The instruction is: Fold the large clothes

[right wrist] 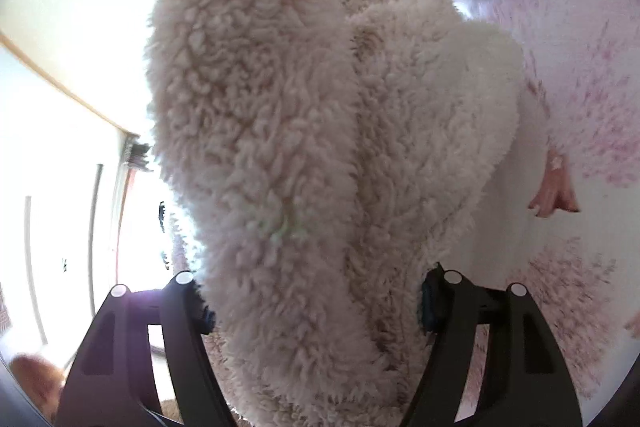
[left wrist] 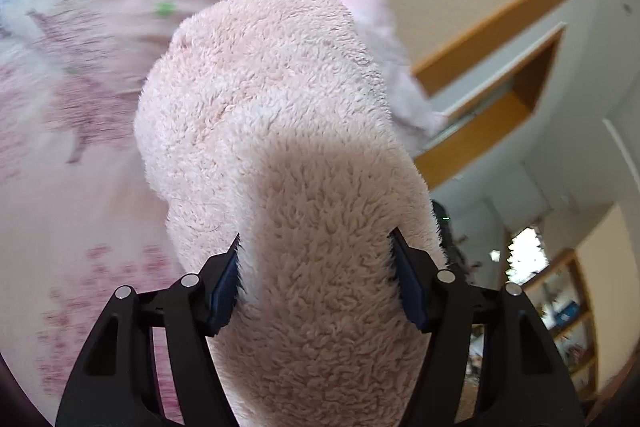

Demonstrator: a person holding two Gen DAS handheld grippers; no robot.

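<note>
A thick fold of pale pink, fluffy fleece garment (left wrist: 280,155) fills the middle of the left wrist view, running from the bottom edge up past the centre of the frame. The black left gripper (left wrist: 314,279) clamps it low in the frame, its blue-padded fingers (left wrist: 224,287) pressed into the pile on either side. Behind the fleece, across the upper left and left of the frame, lies a blurred pink bedspread with a purplish print (left wrist: 80,99). At the right edge a wood-trimmed opening (left wrist: 500,95) and a wooden shelf unit (left wrist: 568,315) appear tilted.

In the right wrist view the same garment (right wrist: 304,131) bulges as two shaggy lobes through the centre. The black right gripper (right wrist: 316,303) grips it at the bottom, fingers (right wrist: 432,303) sunk into the fleece at both sides. The printed bedspread (right wrist: 580,107) covers the right side; the left side is washed out with bright light.
</note>
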